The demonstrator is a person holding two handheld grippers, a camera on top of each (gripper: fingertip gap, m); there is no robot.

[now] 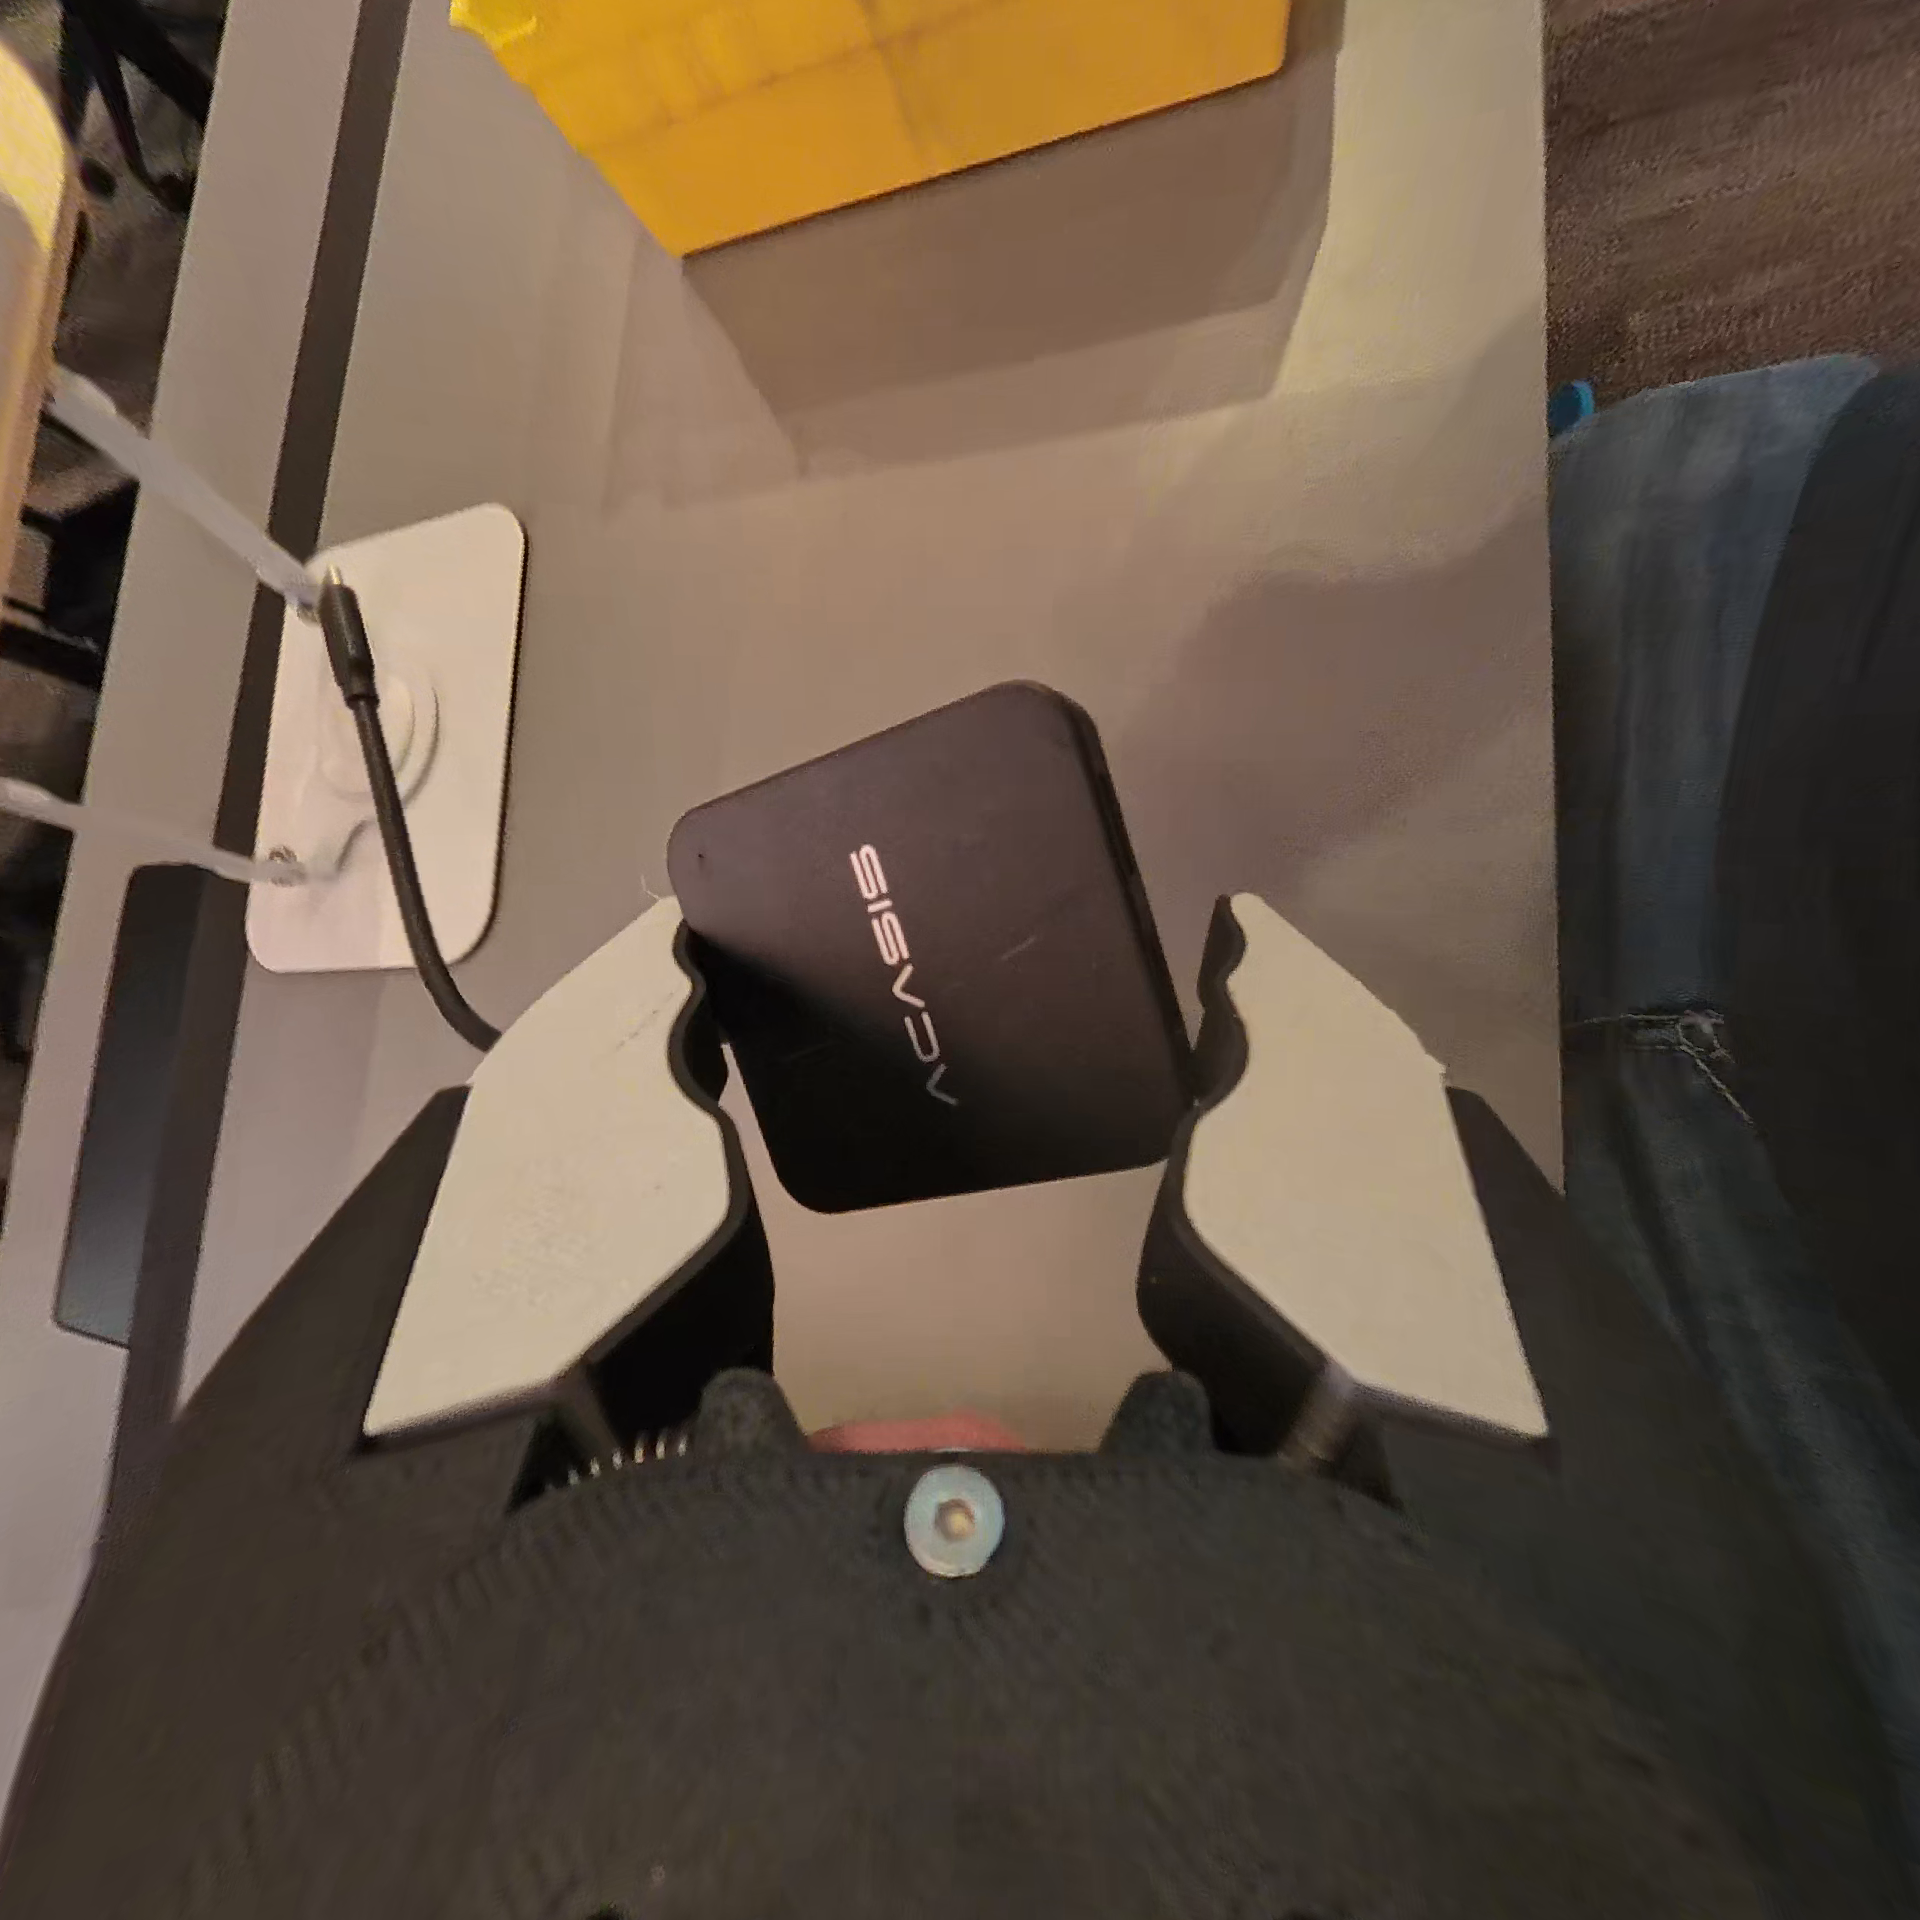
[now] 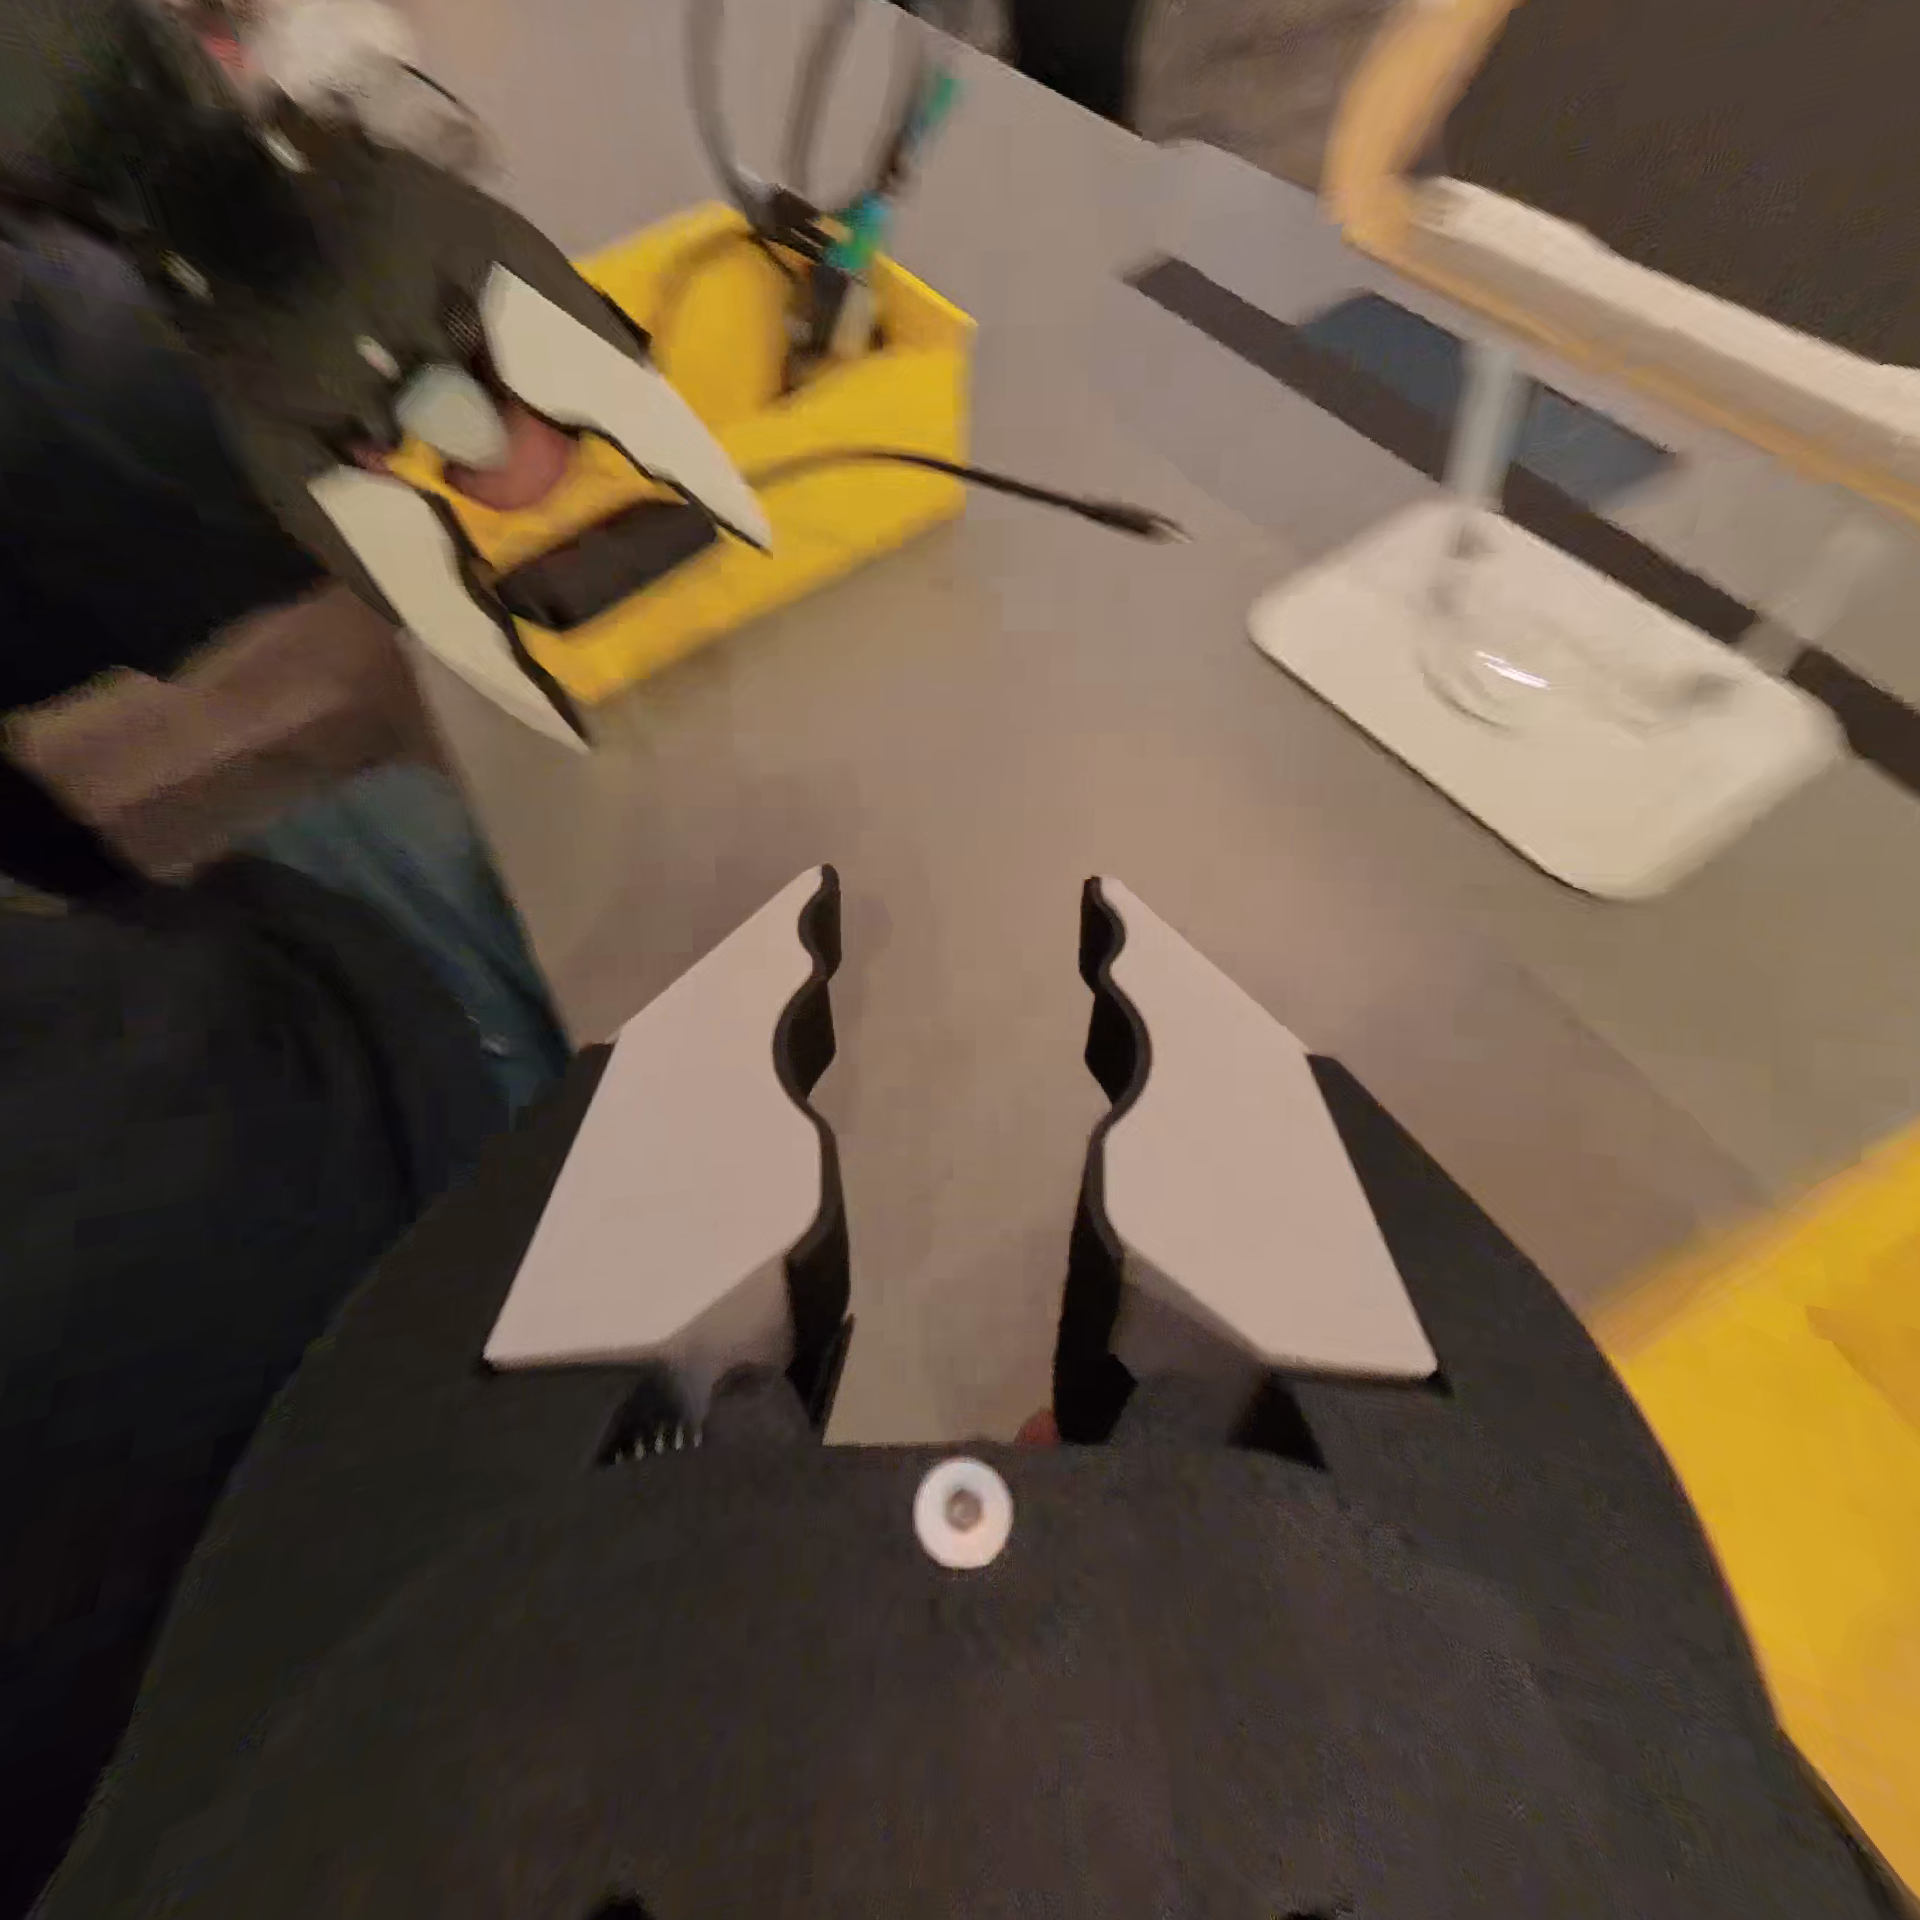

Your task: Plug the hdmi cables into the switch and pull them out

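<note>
On my left wrist camera, far left, I see a white flat stand lying on the grey table, with clear strips running off it past the table edge. A thin black cable trails across that stand; its free plug end lies on the stand's far part and its near end disappears behind my left gripper's left finger. My left gripper is pinching the switch, a flat black box with rounded corners, held tilted between the two fingers and lifted off the table. Beyond it, in the far middle, sits a yellow bin. At the right edge of that camera is a person's leg in blue jeans. On my right wrist camera the picture is blurred. At its far left I see the left gripper again, the switch dark between its fingers, in front of the yellow bin, which holds a bundle of cables. The thin black cable reaches right from there, its plug end over the table. My right gripper is spread, with nothing between its fingers, over bare table. To the right is the white stand, and a second yellow bin sits at the near right edge.
</note>
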